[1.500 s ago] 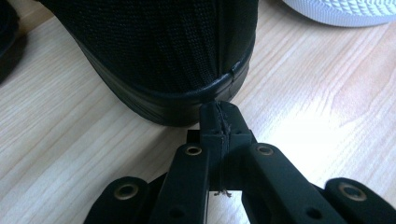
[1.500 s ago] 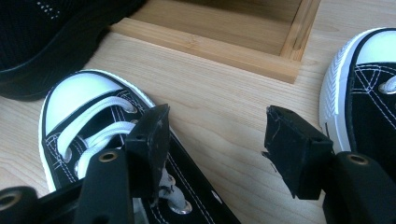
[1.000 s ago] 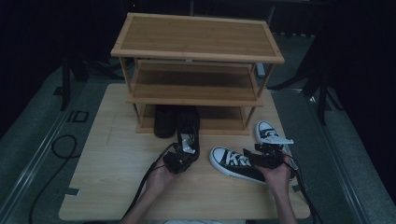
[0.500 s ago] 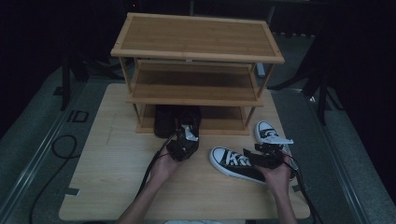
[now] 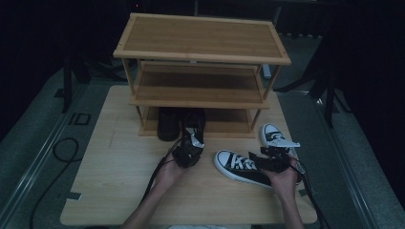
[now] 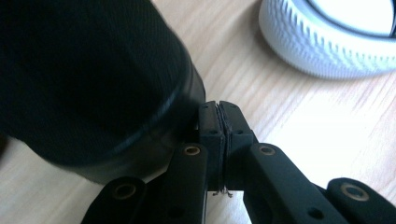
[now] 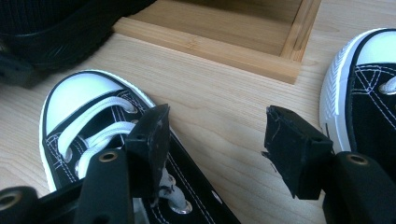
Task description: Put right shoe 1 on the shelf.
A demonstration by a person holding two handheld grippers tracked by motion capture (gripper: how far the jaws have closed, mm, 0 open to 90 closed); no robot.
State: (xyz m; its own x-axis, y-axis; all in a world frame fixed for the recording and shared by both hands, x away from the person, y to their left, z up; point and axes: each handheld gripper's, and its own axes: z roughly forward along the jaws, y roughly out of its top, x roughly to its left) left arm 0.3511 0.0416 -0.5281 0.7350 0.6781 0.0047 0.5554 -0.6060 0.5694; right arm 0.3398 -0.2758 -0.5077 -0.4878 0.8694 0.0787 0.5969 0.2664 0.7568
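Two black shoes (image 5: 168, 123), two sneakers (image 5: 241, 167), one rack (image 5: 200, 71).

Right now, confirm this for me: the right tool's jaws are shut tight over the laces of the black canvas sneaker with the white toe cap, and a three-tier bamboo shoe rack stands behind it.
One detail is wrong: the right tool stands open, not shut, as the right gripper view shows. One jaw hangs over the laces of the black canvas sneaker with the white toe cap, the other over bare table. The three-tier bamboo shoe rack does stand behind it.

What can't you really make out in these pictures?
- Black shoes under the rack: high view, dim shade hides their detail.
- Black shoe: left gripper view, blurred and too near.
- Right sneaker: right gripper view, cut off by the edge.
- Left sneaker's heel: same view, behind the gripper.
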